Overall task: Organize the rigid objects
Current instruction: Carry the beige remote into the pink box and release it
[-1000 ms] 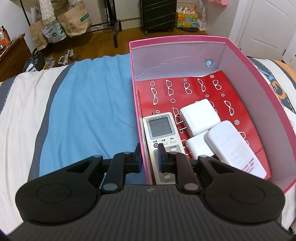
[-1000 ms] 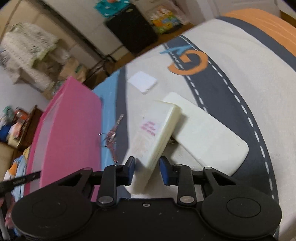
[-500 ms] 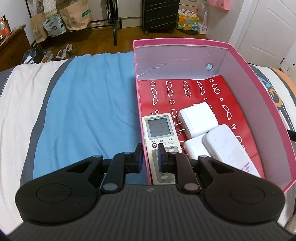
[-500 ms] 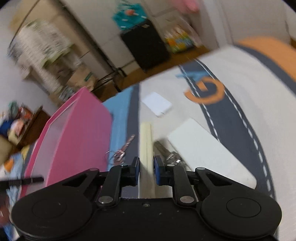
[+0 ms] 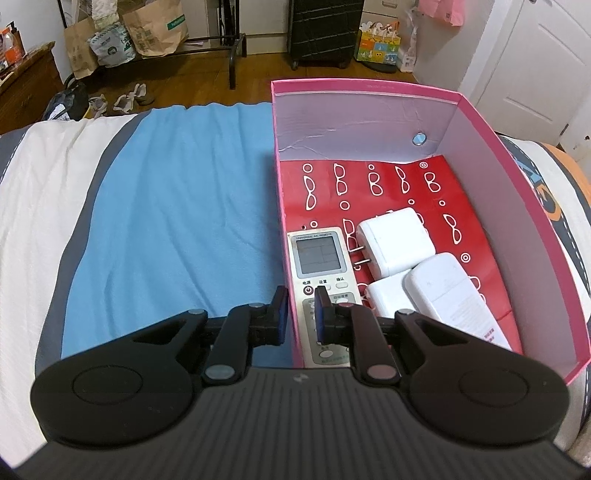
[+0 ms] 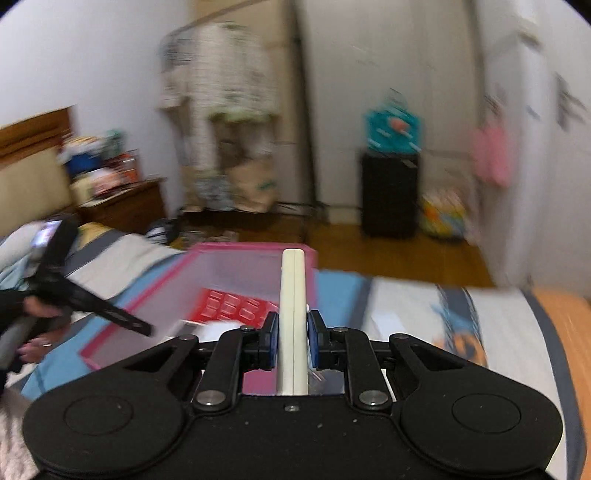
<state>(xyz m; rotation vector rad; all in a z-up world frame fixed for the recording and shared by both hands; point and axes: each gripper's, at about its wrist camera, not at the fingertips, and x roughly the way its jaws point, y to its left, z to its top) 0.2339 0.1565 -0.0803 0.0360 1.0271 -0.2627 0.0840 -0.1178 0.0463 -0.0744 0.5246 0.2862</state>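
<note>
A pink box (image 5: 517,192) with a red patterned floor sits on the bed. In it lie a grey remote (image 5: 319,258), two white chargers (image 5: 395,243) and a white flat device (image 5: 450,291). My left gripper (image 5: 301,314) straddles the box's left wall near its front corner, shut on that wall. My right gripper (image 6: 291,334) is shut on a cream flat device (image 6: 293,280), held edge-on above the bed. The pink box (image 6: 236,258) lies just ahead of it, blurred.
A blue blanket (image 5: 177,221) covers the bed left of the box. White and grey bedding with an orange patch (image 6: 461,347) lies to the right. A person's hand (image 6: 37,306) holds the other gripper at the left. Beyond the bed are paper bags (image 5: 155,29), a black case (image 5: 325,29) and a door (image 5: 546,55).
The right gripper closed on the cream device, lifted it off the bed, rolled it onto its edge and swung toward the pink box. The left gripper stayed on the box wall.
</note>
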